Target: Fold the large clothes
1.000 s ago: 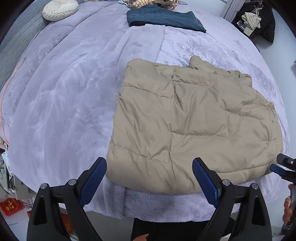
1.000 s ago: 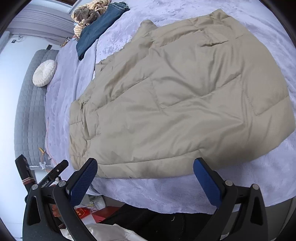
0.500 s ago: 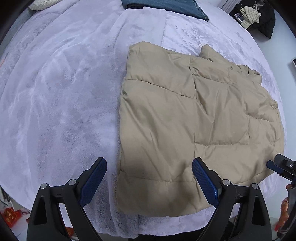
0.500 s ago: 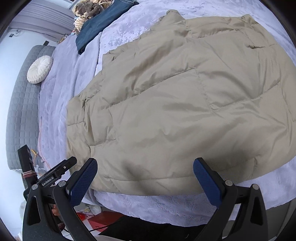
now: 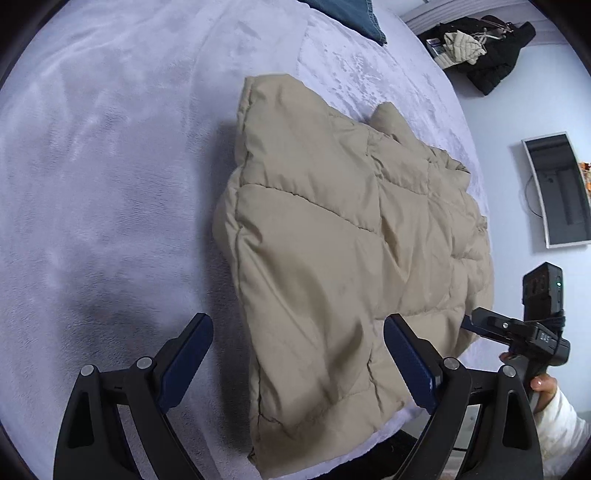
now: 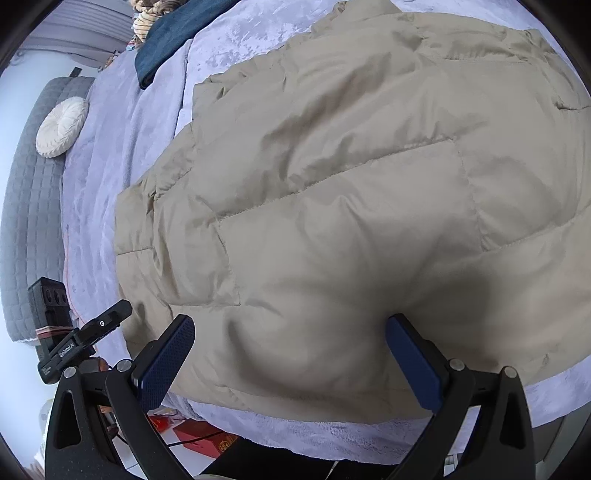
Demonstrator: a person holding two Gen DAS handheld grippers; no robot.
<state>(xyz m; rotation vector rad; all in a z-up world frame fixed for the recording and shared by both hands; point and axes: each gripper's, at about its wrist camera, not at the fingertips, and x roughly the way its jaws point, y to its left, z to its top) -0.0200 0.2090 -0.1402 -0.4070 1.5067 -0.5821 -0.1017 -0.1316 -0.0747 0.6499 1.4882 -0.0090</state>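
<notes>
Hovering over near edge of bed: left gripper [image 5: 297,354], jaws wide apart, holding nothing; its right finger [image 5: 408,363] sits over the jacket's near corner, left finger over bare blanket. Contact w/ fabric: can't tell.

Right gripper [image 6: 290,356] also spread wide, nothing clamped, both fingers over the jacket's near hem. Touching or just above: can't tell. Dark shadow on fabric betw the fingers.

1 tan puffer jacket [image 5: 332,258], folded flat into a rough rectangle, lies on the lavender blanket [image 5: 110,184] close to the bed's near edge. In left view the right gripper shows just beside the jacket's right edge, w/ a hand [image 5: 543,384] in a white sleeve.

Farther back: 1 folded pair of jeans [image 6: 166,33], 1 round cream cushion [image 6: 61,127] on a grey quilted headboard [image 6: 26,206]. Beyond the bed, a dark clothes pile [image 5: 487,51]. No containers in view.
</notes>
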